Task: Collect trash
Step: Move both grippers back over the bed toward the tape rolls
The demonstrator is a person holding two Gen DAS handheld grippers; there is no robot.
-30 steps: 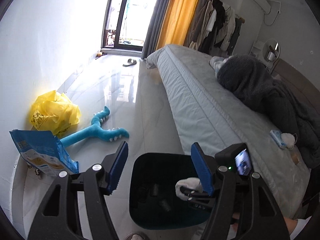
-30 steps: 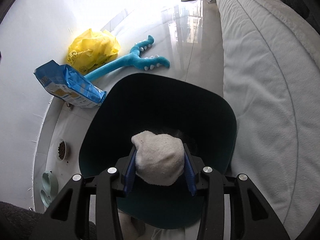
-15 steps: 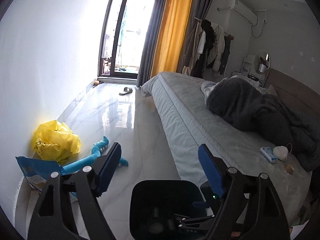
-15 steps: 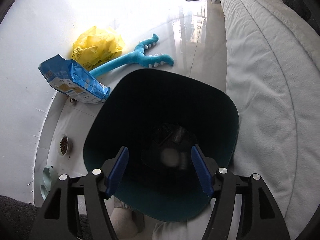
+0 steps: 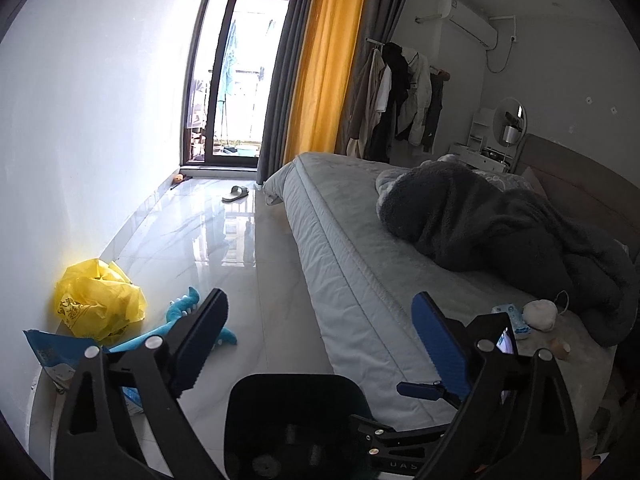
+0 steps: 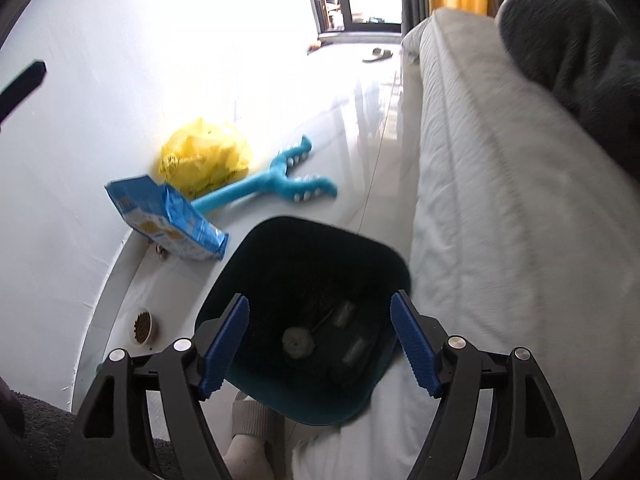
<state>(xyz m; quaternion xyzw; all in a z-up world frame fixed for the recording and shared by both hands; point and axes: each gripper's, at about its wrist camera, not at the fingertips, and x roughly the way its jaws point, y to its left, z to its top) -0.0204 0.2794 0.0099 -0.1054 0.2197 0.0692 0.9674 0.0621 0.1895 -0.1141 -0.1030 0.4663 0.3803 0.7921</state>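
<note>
A dark teal trash bin (image 6: 280, 248) stands on the floor beside the bed; it also shows in the left wrist view (image 5: 296, 384). A white crumpled wad (image 6: 298, 342) lies at its bottom among other small items. My right gripper (image 6: 320, 344) is open and empty above the bin. My left gripper (image 5: 320, 344) is open and empty, higher, facing the room. On the bed lie a white wad (image 5: 540, 314), a blue tissue pack (image 5: 514, 318) and a small brown item (image 5: 560, 346).
A yellow plastic bag (image 6: 204, 160), a blue food bag (image 6: 168, 216) and a blue plush toy (image 6: 276, 184) lie by the wall. A pet food bowl (image 6: 140, 324) sits near the bin. A dark blanket (image 5: 500, 224) covers the bed. A slipper (image 5: 236, 193) lies near the balcony door.
My right gripper opened and let the white wad fall into the bin, then rose. My left gripper lifted and tilted up toward the room.
</note>
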